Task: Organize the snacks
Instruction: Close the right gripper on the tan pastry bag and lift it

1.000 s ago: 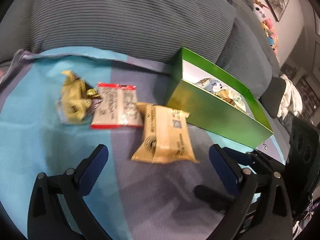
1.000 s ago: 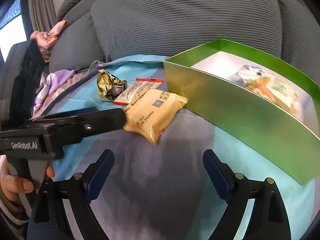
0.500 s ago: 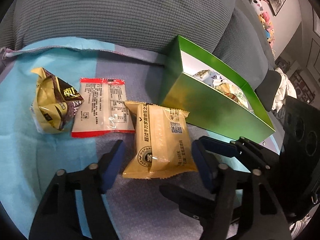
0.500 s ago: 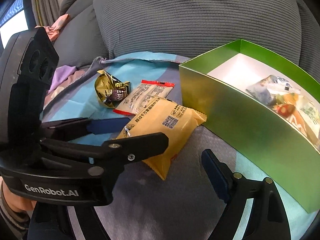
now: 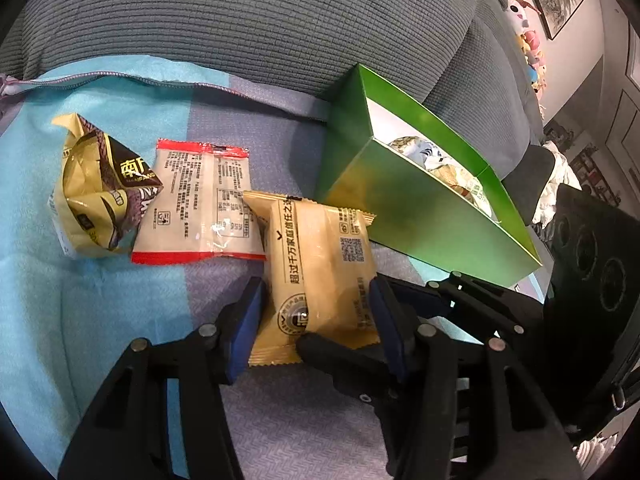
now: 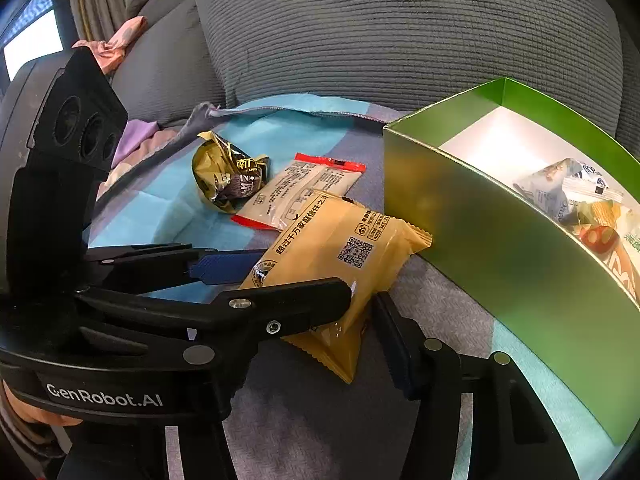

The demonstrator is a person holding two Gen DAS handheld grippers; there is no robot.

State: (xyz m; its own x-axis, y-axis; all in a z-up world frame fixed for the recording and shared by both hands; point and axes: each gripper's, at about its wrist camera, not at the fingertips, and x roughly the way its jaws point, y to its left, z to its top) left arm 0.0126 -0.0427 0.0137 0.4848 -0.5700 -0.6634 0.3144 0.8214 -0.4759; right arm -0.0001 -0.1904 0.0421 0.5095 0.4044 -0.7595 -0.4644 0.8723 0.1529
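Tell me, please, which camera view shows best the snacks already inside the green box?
The right wrist view. It looks over the wall of the green box onto its white floor, where the packed snacks lie at the right end. The left wrist view shows only their tops above the box's near wall.

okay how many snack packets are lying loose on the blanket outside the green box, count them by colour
Tan packet: 1
Red-edged clear packet: 1
Crumpled gold and brown packet: 1
Total: 3
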